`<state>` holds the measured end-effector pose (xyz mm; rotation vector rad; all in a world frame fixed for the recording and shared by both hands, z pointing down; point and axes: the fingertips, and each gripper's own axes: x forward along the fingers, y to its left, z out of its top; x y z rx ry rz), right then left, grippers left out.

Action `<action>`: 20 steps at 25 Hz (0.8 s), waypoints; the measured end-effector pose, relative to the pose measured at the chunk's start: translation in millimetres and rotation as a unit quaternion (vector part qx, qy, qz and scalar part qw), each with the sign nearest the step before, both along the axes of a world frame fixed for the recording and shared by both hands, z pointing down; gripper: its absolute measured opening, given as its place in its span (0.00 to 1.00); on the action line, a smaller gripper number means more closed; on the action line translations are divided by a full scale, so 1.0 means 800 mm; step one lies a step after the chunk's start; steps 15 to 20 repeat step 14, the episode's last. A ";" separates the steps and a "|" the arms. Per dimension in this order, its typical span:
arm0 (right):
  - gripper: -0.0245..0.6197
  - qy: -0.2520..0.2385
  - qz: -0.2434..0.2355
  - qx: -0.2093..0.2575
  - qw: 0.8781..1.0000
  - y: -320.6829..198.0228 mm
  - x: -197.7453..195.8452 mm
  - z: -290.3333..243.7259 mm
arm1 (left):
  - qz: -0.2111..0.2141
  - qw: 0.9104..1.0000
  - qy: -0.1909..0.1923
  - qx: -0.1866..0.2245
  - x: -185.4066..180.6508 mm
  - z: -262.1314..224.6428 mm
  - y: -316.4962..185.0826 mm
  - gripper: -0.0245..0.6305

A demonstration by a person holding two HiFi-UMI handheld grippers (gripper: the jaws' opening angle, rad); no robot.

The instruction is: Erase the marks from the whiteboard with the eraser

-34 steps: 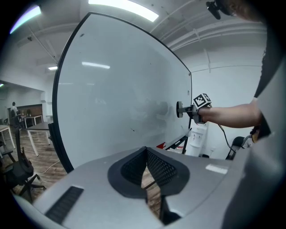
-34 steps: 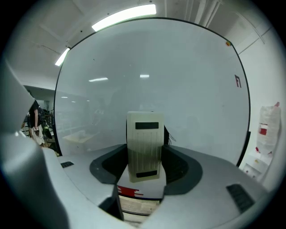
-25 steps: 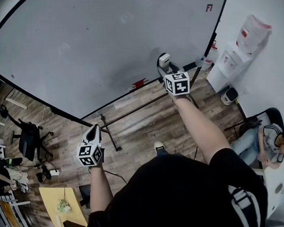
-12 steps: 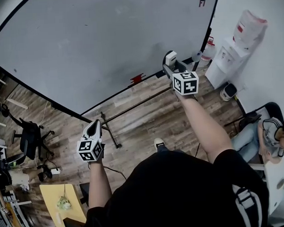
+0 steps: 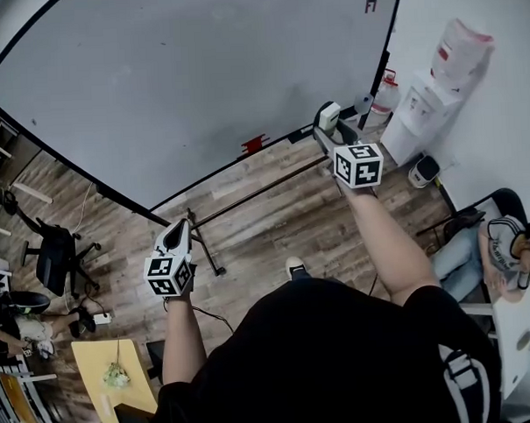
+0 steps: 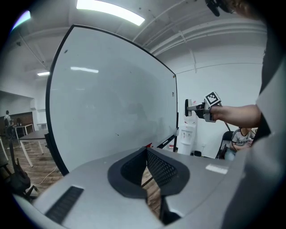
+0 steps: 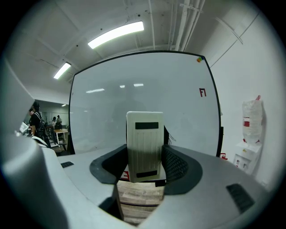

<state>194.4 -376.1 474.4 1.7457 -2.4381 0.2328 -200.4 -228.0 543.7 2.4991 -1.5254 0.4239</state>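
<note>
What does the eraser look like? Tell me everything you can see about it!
The eraser is a cream-white plastic-looking block, taller than wide, with fine ridges down its back and two dark strips, one near the top, one near the bottom. It stands upright, squeezed at its sides by the right gripper, facing the whiteboard.

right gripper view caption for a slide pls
Right gripper shut on a cream ribbed plastic eraser, facing a large white whiteboard with a small red mark
</note>
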 end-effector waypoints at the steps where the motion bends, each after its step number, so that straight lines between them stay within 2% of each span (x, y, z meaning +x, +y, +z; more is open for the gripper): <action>1: 0.40 0.000 -0.001 0.000 1.000 0.006 0.001 0.001 | 0.001 1.000 -0.001 0.001 0.000 -0.001 0.002 0.06; 7: 0.40 0.018 -0.006 0.009 1.000 0.035 0.007 0.001 | 0.011 1.000 -0.002 0.001 0.010 0.001 0.008 0.06; 20: 0.40 0.016 -0.020 0.010 1.000 0.054 -0.002 0.004 | 0.020 1.000 -0.008 0.002 0.018 -0.005 0.012 0.06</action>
